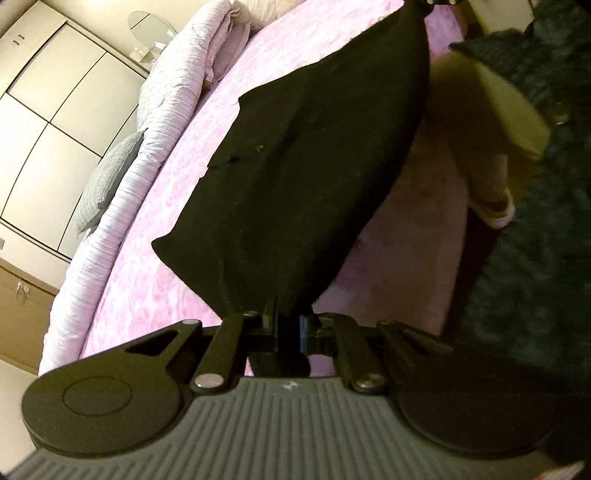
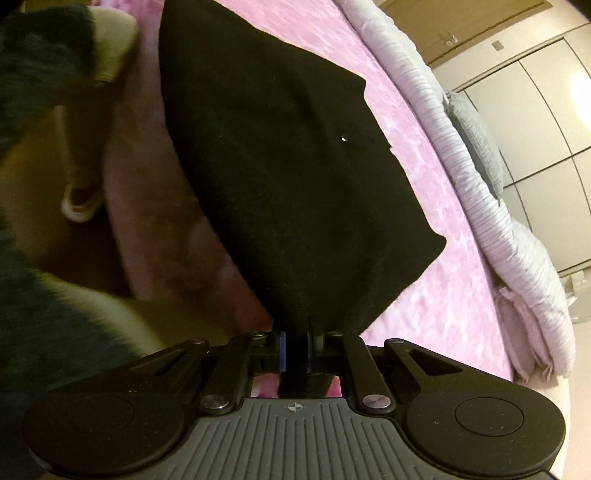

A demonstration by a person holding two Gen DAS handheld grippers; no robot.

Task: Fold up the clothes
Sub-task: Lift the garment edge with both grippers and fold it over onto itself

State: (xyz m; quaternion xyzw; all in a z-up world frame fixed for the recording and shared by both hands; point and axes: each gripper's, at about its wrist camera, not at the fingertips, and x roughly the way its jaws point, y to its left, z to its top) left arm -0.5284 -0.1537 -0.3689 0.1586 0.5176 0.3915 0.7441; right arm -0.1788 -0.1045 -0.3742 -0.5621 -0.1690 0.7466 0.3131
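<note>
the black garment (image 1: 306,158) hangs taut between our two tools, lifted at its near edge while its far part lies on the pink bedspread (image 1: 155,236). the left gripper (image 1: 290,325) is clenched on one corner of the fabric; the right gripper (image 2: 295,343) is clenched on the opposite corner, cloth bunched between the jaws in both views.

risk, as we judge it: each grip holds only a small pinch of cloth, so uneven pulling could slip a corner free and collapse the fold. if the two tools travel at different heights, the fold edge will likely land skewed. the far edge may also drag on the bedspread and wrinkle.

the left wrist view shows the right gripper's tip at the top edge, a round mirror (image 1: 151,26) and a rolled white quilt (image 1: 162,110). the right wrist view shows a closet door handle (image 2: 448,38) instead. both views show the person's foot (image 2: 79,205) on the floor.
</note>
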